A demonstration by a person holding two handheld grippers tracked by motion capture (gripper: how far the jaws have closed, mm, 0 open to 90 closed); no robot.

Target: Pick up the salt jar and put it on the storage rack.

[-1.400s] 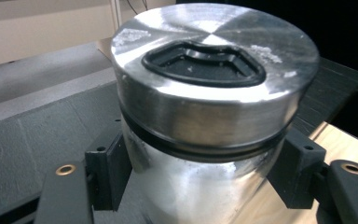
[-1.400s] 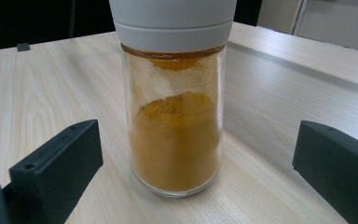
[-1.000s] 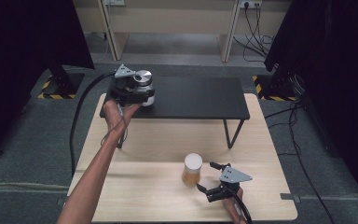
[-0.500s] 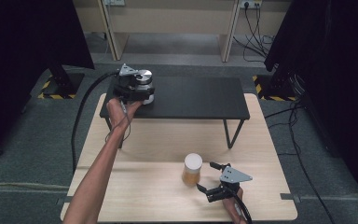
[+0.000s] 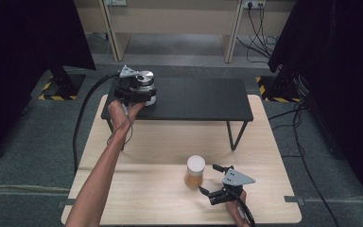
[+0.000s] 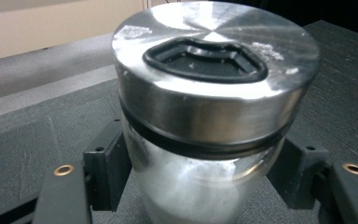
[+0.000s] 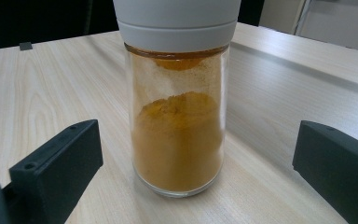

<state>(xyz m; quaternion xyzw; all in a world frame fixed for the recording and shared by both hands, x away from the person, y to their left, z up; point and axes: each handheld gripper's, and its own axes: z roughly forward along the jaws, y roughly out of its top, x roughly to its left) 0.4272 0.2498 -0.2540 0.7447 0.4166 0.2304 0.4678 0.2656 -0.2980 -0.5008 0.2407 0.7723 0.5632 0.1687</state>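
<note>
A glass jar with a steel lid (image 5: 145, 79) stands at the left end of the low black table (image 5: 198, 97). My left gripper (image 5: 141, 93) reaches it from the near side. Its jaws have just been opening; the steel-lidded jar (image 6: 205, 116) stands between the black pads (image 6: 105, 168), which sit close beside the glass without squeezing. A glass jar of orange powder with a white lid (image 5: 194, 172) stands on the wooden table (image 5: 160, 142). My right gripper (image 5: 208, 179) is open just right of it, and the orange jar (image 7: 177, 135) stands ahead between the wide jaws (image 7: 198, 154), untouched.
The black table spans the far half of the wooden table on thin legs (image 5: 234, 135). A thick black cable (image 5: 82, 113) runs from the left gripper over the table's left edge. Grey carpet floor and dark screens surround the table.
The left hand has shifted only slightly at the steel-lidded jar. The right gripper and the orange jar stay where they were.
</note>
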